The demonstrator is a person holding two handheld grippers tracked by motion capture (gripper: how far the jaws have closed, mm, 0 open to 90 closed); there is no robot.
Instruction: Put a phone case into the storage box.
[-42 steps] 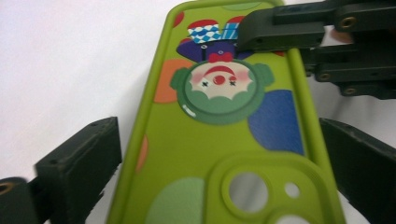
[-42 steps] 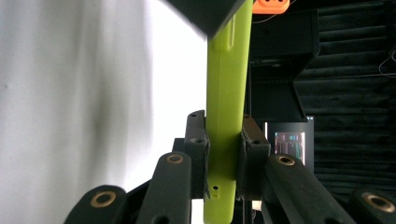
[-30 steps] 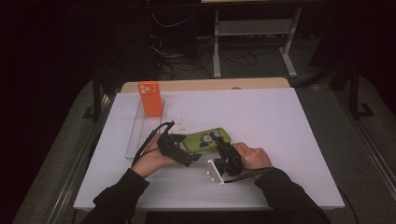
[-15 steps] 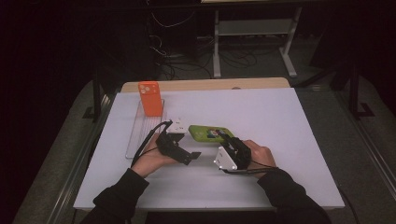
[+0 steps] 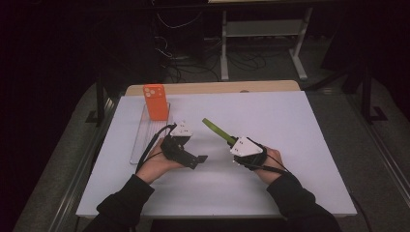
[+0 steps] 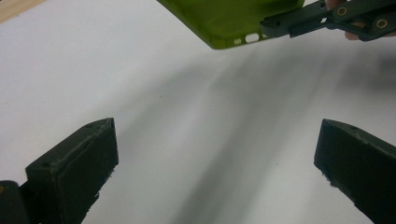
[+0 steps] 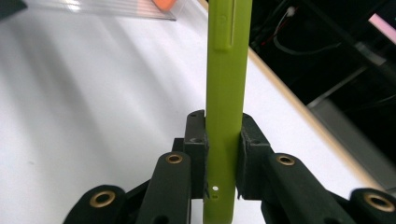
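Green phone case (image 7: pixel 225 84), unlabelled, in right tool (image 7: pixel 223 140)

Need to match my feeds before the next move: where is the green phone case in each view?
High view: green phone case at table centre, clamped in the right hand-held gripper.
Left gripper view: top edge.
Right gripper view: centre, edge-on.
Shared landmark: white table.

- Two phone cases: one green phone case (image 5: pixel 216 129) clamped in the right tool (image 5: pixel 231 140) over the middle of the counter (image 5: pixel 300 145), one orange phone case (image 5: pixel 155 102) near the far left corner.
- One clear tray (image 5: pixel 142 140) along the left edge.
- Two tools: the right one and the left tool (image 5: pixel 200 159).
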